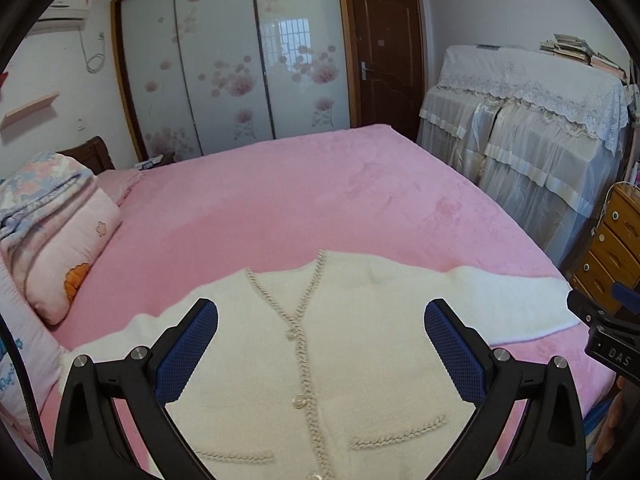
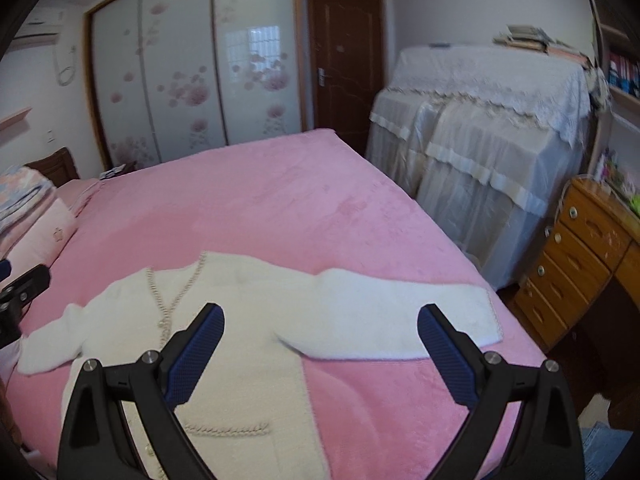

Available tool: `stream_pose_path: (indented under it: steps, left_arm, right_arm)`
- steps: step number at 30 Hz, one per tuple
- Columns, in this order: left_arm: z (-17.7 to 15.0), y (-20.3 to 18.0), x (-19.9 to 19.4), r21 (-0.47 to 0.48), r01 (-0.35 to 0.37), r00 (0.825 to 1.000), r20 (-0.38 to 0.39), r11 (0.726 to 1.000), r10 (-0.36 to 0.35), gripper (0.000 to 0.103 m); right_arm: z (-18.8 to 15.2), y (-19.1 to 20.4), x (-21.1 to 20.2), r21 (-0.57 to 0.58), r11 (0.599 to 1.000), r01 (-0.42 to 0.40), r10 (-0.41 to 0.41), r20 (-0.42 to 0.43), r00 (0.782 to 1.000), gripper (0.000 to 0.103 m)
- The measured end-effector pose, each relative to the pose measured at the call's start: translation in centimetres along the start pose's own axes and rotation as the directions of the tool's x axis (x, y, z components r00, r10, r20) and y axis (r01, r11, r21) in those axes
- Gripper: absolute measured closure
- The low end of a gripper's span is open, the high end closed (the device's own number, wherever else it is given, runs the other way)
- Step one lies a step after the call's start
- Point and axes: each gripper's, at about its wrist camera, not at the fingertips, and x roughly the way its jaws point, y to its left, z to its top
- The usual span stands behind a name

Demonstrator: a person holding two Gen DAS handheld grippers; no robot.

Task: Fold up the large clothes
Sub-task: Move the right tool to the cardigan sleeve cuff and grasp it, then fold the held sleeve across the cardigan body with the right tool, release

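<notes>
Above cardigan (image 1: 352, 360) on bed (image 1: 300, 200) | left claw (image 1: 321, 312) gaping | right claw (image 2: 320, 314) gaping

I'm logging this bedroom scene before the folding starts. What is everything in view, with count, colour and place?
cardigan: one, white with beige braid trim, spread flat on the bed's near side, sleeves out.
bed cover: one, pink, over the whole bed.
folded quilts: a stack, pink and floral blue, at the bed's left.
wardrobe: one, white sliding doors with pink flowers, far wall.
door: one, brown, beside the wardrobe.
draped furniture: one, white lace cover, right of the bed.
drawers: one unit, wooden, far right.
left gripper: black, blue pads, open above the cardigan.
right gripper: same, open.
</notes>
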Motion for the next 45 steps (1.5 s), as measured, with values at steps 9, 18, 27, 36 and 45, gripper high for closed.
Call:
stream_pose_path:
  steps: [9,18,27,36,45]
  left_arm:
    - [-2.1,-4.1,9.9,-0.005,0.03,0.989,-0.145,1.0,-0.03,0.001]
    - [-6.1,-6.6,16.8,-0.013,0.052,0.968,-0.245,0.999,-0.053,0.001]
    - [-8.1,-6.9,20.5,-0.048,0.045,0.954,-0.294,0.998,-0.057,0.001]
    - [-8.9,-7.7,21.5,-0.048,0.043,0.952,-0.3,0.998,-0.056,0.001]
    - [-9.1,-7.2,21.6,-0.071,0.049,0.947,-0.313,0.996,-0.068,0.001]
  right_arm:
    - [-2.4,-4.6,8.3,0.119,0.985,0.123,-0.105,-0.152,0.983,0.005]
    - [-5.8,-8.6,14.9,0.208,0.958,0.199,-0.126,-0.318,0.94,0.005]
    - [-8.8,-14.2,18.9,0.399,0.882,0.252,-0.08,-0.401,0.913,0.007]
    - [-12.1,-20.0,21.3,0.628,0.718,0.299,-0.005,-0.426,0.905,0.01]
    - [-12.4,-25.9,22.2,0.776,0.554,0.303,-0.042,-0.337,0.941,0.031]
